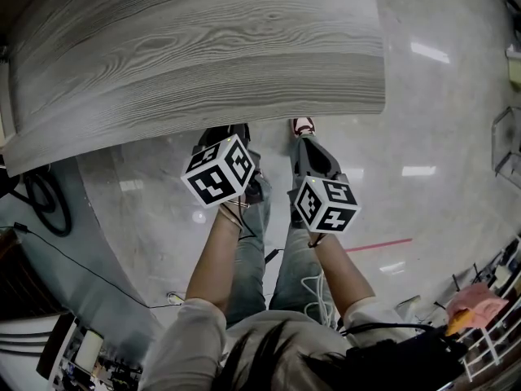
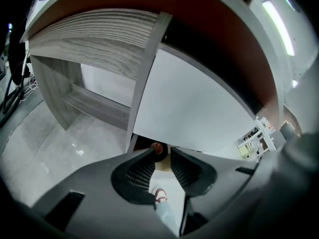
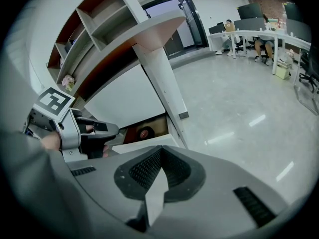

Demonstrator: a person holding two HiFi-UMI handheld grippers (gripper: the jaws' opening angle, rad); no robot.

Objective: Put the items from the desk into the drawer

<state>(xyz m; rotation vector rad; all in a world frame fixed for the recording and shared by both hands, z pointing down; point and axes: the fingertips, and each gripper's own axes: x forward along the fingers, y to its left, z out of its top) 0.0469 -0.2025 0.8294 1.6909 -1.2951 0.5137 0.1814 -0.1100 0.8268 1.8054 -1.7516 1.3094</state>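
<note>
**Head view.** Both your forearms reach forward and down, side by side, with the elbows close to your body. The left tongs (image 1: 226, 134) and right tongs (image 1: 312, 155) hang just off the near edge of the grey wood-grain tabletop (image 1: 203, 47), over the glossy floor (image 1: 440, 120). Their marker cubes face the camera. The right cube sits lower in frame than the left. Your shoe (image 1: 303, 125) shows just beyond the right tongs.

**Left gripper view.** The left tongs (image 2: 163, 152) are spread by a narrow gap with nothing gripped in it. They point under the tabletop. Through the gap you see a round dark item (image 2: 158, 148) with a red centre. It lies in the drawer (image 2: 141, 143), below a white panel (image 2: 194, 113).

**Right gripper view.** The right tongs (image 3: 159, 151) are pressed together at the tips and hold nothing. Beyond them the drawer (image 3: 160, 126) stands open, and the round dark item (image 3: 145, 132) lies inside it. The left tongs (image 3: 113, 130) come in from the left, roughly level and aimed toward the drawer, near it but not touching. Your hand (image 3: 50, 141) grips behind the cube.
</note>
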